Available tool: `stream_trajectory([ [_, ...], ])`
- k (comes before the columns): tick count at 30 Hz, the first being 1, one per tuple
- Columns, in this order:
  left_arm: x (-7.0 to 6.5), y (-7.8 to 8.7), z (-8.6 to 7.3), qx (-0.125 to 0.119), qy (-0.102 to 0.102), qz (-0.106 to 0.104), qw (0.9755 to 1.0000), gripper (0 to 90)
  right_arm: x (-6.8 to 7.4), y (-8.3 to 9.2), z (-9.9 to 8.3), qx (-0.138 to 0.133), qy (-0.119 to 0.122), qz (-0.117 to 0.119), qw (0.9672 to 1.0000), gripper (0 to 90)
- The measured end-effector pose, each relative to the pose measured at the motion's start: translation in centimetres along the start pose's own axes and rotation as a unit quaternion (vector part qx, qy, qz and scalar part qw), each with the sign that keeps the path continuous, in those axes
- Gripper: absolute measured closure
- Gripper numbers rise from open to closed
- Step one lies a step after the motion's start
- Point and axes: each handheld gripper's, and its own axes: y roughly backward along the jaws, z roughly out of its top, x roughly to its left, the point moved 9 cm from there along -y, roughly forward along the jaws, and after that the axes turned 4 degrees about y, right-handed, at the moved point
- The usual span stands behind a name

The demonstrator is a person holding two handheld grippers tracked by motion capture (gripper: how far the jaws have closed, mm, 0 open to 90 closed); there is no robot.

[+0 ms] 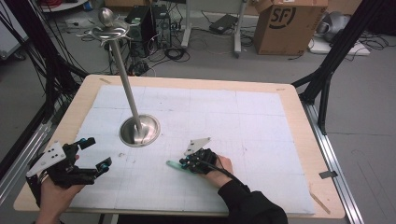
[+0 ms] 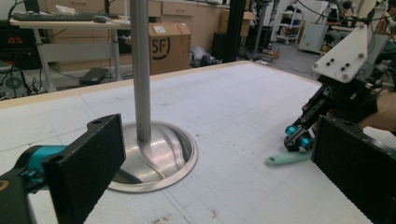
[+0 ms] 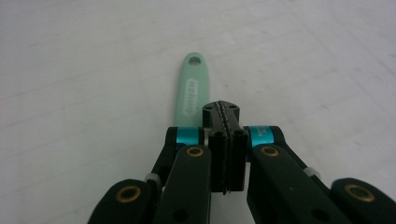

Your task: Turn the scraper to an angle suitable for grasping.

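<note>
On the white mat near the front of the worktop [image 1: 299, 100], just ahead of your right hand, lies the mint-green handle [image 3: 192, 88], flat on the surface. It has a hang-hole at the far end and raised lettering along its length; what sits at the near end is hidden under your right tongs [image 3: 226, 112], so you cannot tell what kind of utensil it is. It looks like moulded plastic: probably light, stiff, and smooth enough to skate across the mat if nudged sideways. Because it lies so flat, a pinch from above has little to bite on. The narrow edges of the shaft, a little behind the hole, seem the better place to take hold, with one pad on each side.

Your right tongs are clenched, pads pressed together with nothing visible between them, and they sit over or just beside the near part of the handle; whether they touch it is not clear.

Well apart to the left, your left tongs [image 1: 95, 154] hang released, jaws wide and holding nothing. Between the two stands the steel stand [image 1: 139, 130], a domed base with a tall pole and a dish on top.
</note>
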Motion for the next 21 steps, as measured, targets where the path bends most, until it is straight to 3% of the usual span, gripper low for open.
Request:
stream_trajectory([
  [5,0.0,-0.1,-0.1,0.002,-0.001,0.0,1.0,3.5,1.9,-0.4,0.6,0.004,0.032,0.026,0.9991,90.0],
  [8,-0.1,-0.1,0.0,0.0,0.0,-0.002,1.0,3.5,2.0,-0.3,0.7,0.008,0.041,0.026,0.9988,90.0],
  [15,0.1,0.1,0.1,-0.003,0.003,-0.003,1.0,3.5,1.2,2.4,1.5,-0.05,0.019,0.02,0.9984,89.5],
  [16,0.1,0.1,0.1,-0.003,0.003,-0.003,1.0,3.5,1.2,3.7,1.2,-0.065,0.017,0.022,0.9975,83.1],
  [20,0.1,0.2,0.2,-0.004,0.002,-0.004,1.0,3.5,1.2,5.2,0.5,-0.076,0.015,0.022,0.9967,74.4],
  [21,0.0,0.2,0.2,-0.004,0.002,-0.004,1.0,3.5,1.3,6.2,-0.1,-0.084,0.014,0.023,0.9961,65.4],
])
